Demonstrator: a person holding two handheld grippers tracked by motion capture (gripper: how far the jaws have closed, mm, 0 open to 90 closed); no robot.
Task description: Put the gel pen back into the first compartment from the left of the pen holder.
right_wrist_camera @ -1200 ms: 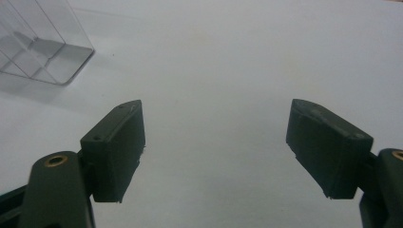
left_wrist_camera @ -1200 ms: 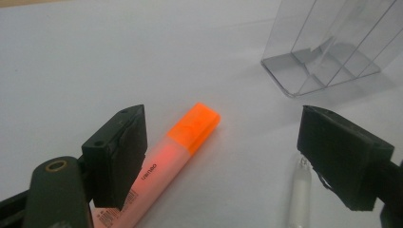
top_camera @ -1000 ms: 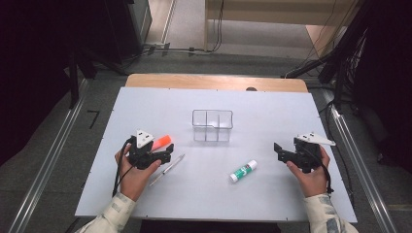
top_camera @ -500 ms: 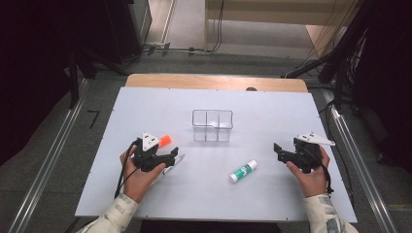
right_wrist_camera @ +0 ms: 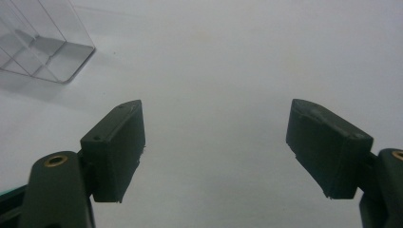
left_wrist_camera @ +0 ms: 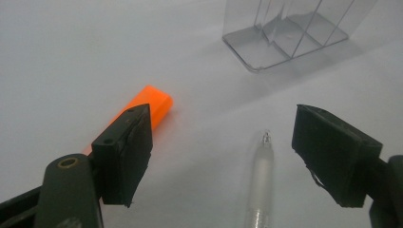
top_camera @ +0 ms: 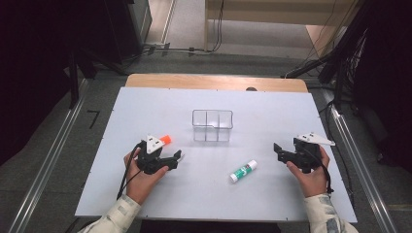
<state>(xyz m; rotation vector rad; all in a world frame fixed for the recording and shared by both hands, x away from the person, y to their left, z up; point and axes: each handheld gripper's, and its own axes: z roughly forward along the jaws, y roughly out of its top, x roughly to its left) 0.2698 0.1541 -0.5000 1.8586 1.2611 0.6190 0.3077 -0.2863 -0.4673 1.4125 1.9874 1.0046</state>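
Jaws of my left gripper point(left_wrist_camera: 221, 156) stand wide, holding nothing, low over the counter point(top_camera: 145, 111). A clear pen point(left_wrist_camera: 259, 185) lies between them, nearer the right-hand jaw and apparently touching neither. An orange marker point(left_wrist_camera: 154, 102) lies just beside the left-hand jaw, partly behind it. My right gripper point(right_wrist_camera: 214, 147) is likewise wide and holds nothing, with bare counter between its jaws.

Progress, as I judge it: the work looks like tidying loose items into the clear organizer point(top_camera: 212, 125), and it has hardly begun. All its compartments look bare. Pen, marker and a glue stick point(top_camera: 243, 171) all lie on the counter, so three pickups and three placings remain. The step in hand is closing on the pen.

Differences between views. The high view gives the layout: organizer at mid-counter, my left gripper point(top_camera: 163, 158) near its front-left, glue stick toward the front between my two hands, my right gripper point(top_camera: 286, 154) well apart at the right. There, my hand and gripper cover most of the pen and marker. The left gripper view supplies what that view lacks: the pen's lie relative to each jaw, its tip pointing toward the organizer point(left_wrist_camera: 290, 33), and the marker's flat end. The right gripper view adds one organizer point(right_wrist_camera: 38, 42) corner at upper left.
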